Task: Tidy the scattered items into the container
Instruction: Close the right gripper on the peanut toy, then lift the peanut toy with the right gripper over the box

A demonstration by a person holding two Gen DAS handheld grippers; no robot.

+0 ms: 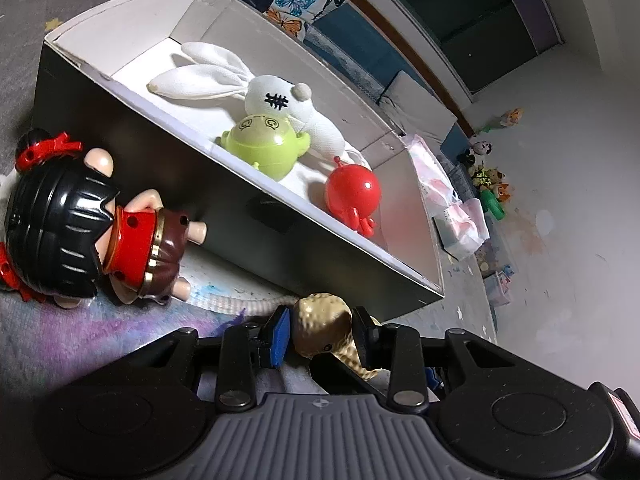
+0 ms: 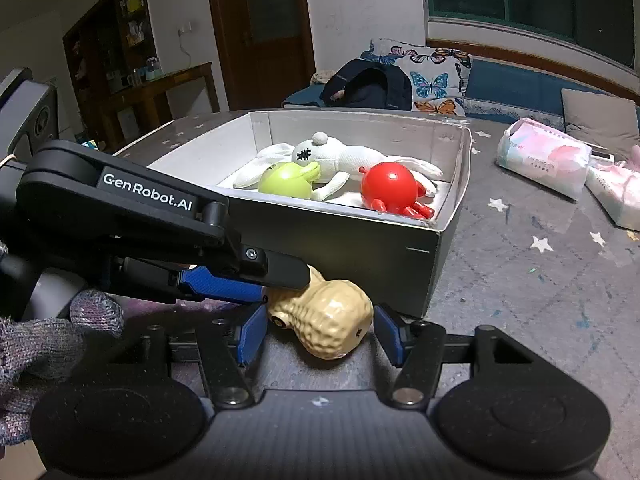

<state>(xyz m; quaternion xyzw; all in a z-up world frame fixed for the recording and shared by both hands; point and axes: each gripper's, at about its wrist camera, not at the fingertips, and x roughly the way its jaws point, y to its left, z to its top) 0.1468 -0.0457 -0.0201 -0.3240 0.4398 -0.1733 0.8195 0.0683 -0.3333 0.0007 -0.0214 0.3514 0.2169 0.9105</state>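
The tan, dimpled, peanut-shaped plastic toy (image 2: 324,322) is lying on the grey star-patterned mat (image 2: 540,264), just in front of the near wall of the white-lined cardboard box (image 2: 344,236) and outside it. Its long axis is running roughly crosswise to the right gripper (image 2: 320,336), from the narrow end at upper left to the bulbous end at lower right. That gripper is straddling the bulbous end, its blue pads standing a little clear on each side; it is part open and gripping nothing yet. The left gripper (image 1: 320,332) is reaching in from the left side and is bracketing the narrow end. Its jaws are fairly wide; whether its pads are pressing the toy cannot be told. Both hands are equally near, so the lift appears to turn on which gripper closes first. Inside the box are lying a white cloth rabbit (image 2: 348,160), a green round figure (image 2: 286,182) and a red round figure (image 2: 390,190). A black-haired doll in a red dress (image 1: 92,228) is lying on the mat beside the box.
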